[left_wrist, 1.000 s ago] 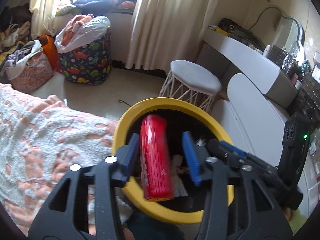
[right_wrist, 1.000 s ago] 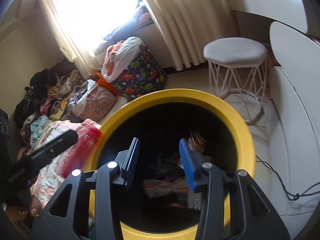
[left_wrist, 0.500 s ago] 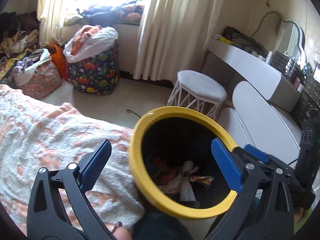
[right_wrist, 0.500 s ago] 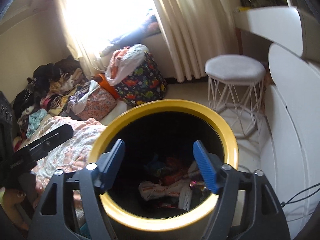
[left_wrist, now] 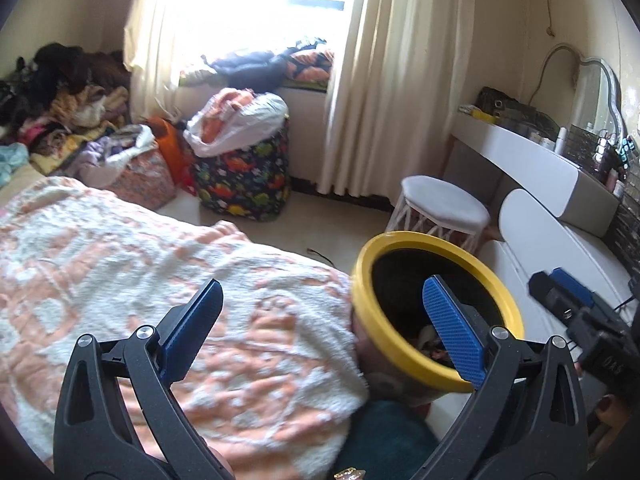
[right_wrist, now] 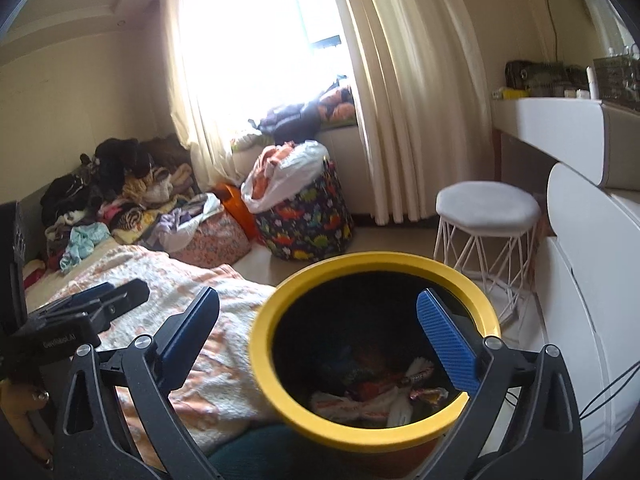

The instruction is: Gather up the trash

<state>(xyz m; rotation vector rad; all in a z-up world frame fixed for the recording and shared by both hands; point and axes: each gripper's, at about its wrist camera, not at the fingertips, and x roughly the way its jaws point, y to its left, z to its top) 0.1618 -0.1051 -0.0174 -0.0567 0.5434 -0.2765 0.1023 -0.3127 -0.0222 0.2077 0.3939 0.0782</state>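
We see the yellow-rimmed bin (right_wrist: pixel 374 354) with wrappers (right_wrist: pixel 384 392) low in the right wrist frame between our right gripper (right_wrist: pixel 320 332)'s 2 widely spread, empty fingers, blanket (left_wrist: pixel 160 280) touching its left edge, while our left gripper (left_wrist: pixel 320 324) gapes empty over the blanket.

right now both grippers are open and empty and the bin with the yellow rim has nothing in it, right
Not quite. Both the left gripper and right gripper are open and empty, but the yellow-rimmed bin is not empty: the right wrist view shows wrappers lying at its bottom.
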